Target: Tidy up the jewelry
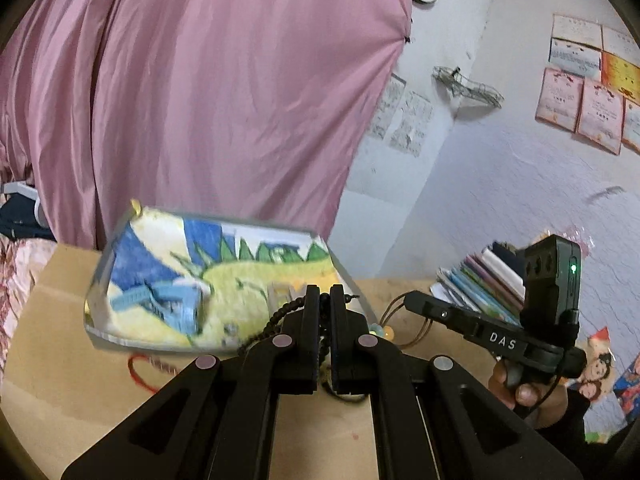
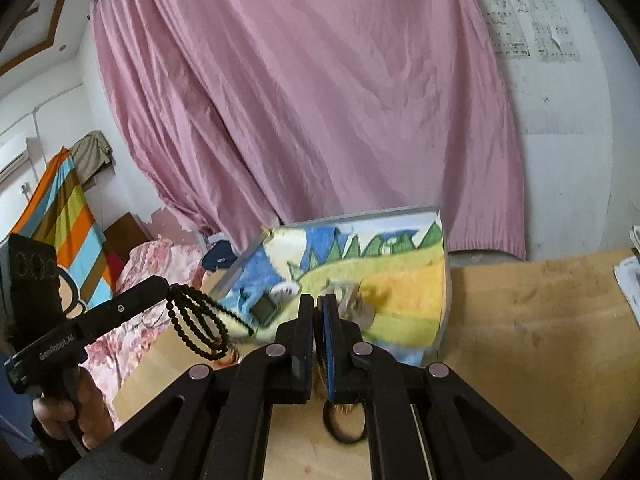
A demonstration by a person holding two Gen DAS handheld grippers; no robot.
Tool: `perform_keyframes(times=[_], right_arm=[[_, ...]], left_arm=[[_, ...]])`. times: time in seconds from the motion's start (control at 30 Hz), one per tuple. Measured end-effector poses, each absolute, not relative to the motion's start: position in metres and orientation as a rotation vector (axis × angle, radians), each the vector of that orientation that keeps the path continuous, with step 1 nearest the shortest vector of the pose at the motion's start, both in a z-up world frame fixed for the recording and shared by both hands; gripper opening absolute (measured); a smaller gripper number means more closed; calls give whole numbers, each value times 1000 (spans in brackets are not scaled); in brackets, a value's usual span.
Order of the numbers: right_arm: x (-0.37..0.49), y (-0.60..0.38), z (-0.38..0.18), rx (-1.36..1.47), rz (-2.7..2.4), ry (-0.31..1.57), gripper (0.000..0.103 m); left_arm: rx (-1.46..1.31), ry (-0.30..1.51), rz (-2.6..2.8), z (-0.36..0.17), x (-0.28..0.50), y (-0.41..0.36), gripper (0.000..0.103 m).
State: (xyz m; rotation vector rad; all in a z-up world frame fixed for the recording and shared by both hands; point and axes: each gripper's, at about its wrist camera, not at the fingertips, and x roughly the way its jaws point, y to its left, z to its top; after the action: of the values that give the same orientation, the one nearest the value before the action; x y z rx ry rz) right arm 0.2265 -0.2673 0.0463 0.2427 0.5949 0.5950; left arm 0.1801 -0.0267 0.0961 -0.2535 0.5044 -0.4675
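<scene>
My left gripper (image 1: 325, 295) is shut on a black bead strand (image 1: 280, 314) that droops in loops beside its fingers; from the right wrist view the same black bead strand (image 2: 196, 324) hangs off the left gripper (image 2: 162, 283). My right gripper (image 2: 319, 303) is shut, and a thin brown cord (image 1: 394, 309) loops from the right gripper's tip (image 1: 412, 301). Under it lie a black ring (image 2: 346, 426) and brown fringe. Just ahead is a clear box with a coloured drawing (image 1: 224, 272), with a blue watch (image 2: 262, 309) and a silvery piece (image 2: 352, 300) on it.
A red string loop (image 1: 140, 372) and pastel beads (image 1: 382, 332) lie on the brown tabletop (image 2: 528, 320). A stack of booklets (image 1: 480, 288) stands at the right. A pink curtain (image 2: 320, 100) hangs behind the table, and a bed with floral cover (image 2: 152, 264) is to the left.
</scene>
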Motion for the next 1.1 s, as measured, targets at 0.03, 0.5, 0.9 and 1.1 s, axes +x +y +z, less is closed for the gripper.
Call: perform_keyframes(times=[0.03,0.5,0.9,1.1], right_arm=[[232,-267,46,252,590,597,5],[287,-265,-3,323,493,761,5],[286,-276,-18,331,414,799,8],[273,-284,-14,323,394,763,47]], left_arm=[[-255,495,-463,97,185,-26,2],[-296,554,-458,55,266,-27,2],[-291,750,-377,15,285,-32,3],[-316,768,-348,11,277,-29,53]])
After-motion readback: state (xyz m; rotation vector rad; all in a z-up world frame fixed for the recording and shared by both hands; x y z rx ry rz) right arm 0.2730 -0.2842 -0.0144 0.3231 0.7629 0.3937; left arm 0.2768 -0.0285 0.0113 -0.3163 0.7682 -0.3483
